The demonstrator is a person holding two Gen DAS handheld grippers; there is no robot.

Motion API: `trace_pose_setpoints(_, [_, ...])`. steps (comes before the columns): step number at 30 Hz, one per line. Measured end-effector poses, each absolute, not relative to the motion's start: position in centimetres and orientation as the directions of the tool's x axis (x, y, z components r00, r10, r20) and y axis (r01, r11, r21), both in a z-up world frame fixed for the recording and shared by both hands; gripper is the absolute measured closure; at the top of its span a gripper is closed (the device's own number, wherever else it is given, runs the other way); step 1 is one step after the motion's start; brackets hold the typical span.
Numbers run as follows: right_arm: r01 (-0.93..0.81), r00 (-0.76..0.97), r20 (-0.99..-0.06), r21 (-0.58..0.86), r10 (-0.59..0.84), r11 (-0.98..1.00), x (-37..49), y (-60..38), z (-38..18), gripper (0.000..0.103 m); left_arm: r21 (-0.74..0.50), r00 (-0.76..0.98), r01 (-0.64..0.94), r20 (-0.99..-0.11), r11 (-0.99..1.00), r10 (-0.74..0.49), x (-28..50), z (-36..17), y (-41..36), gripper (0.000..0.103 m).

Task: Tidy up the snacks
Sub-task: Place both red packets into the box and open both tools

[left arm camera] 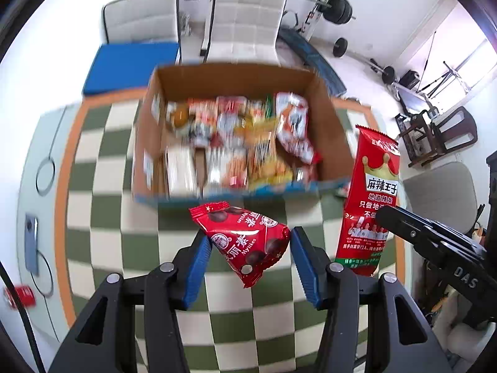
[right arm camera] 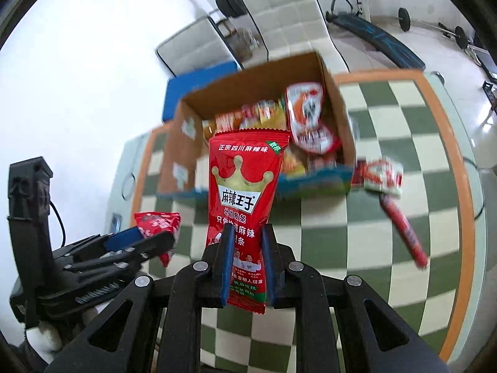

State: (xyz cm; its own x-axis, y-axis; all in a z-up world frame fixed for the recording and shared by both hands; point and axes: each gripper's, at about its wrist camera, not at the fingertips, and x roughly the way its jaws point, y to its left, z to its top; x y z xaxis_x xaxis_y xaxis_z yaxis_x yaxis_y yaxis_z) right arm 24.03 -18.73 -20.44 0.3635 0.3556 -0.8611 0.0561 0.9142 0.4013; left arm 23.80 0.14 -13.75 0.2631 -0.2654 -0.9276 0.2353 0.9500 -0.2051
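My left gripper (left arm camera: 248,242) is shut on a red chocolate-ball packet (left arm camera: 245,239) and holds it above the checked table, just in front of the cardboard box (left arm camera: 230,77). My right gripper (right arm camera: 247,236) is shut on a tall red spicy-strip packet (right arm camera: 242,192), held upright in front of the box (right arm camera: 254,77). That packet also shows in the left wrist view (left arm camera: 369,195), to the right of the box. The left gripper with its red packet (right arm camera: 157,223) shows at lower left in the right wrist view. The box holds several snack packets (left arm camera: 236,143).
A red sausage stick (right arm camera: 403,233) and a red-and-white packet (right arm camera: 383,175) lie on the green-and-cream checked tablecloth (right arm camera: 388,124) right of the box. White chairs (left arm camera: 248,15), a blue pad (left arm camera: 130,68) and gym weights stand behind the table. A phone (left arm camera: 31,242) lies at the table's left edge.
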Motion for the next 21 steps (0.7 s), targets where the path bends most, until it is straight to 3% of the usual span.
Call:
trace_pose_setpoints(9, [0.044, 0.441, -0.853, 0.329, 0.277, 0.943, 32.6, -20.8, -18.1, 0.084, -0.144, 0.276, 0.220, -0.939, 0.965, -0.203, 33.9, -13.9, -1.1, 0.053])
trace_pose_setpoints(21, [0.016, 0.315, -0.922, 0.240, 0.222, 0.971, 41.4, -20.1, -24.6, 0.084, -0.171, 0.050, 0.149, -0.982, 0.974, -0.180, 40.2, -23.0, -0.2, 0.053])
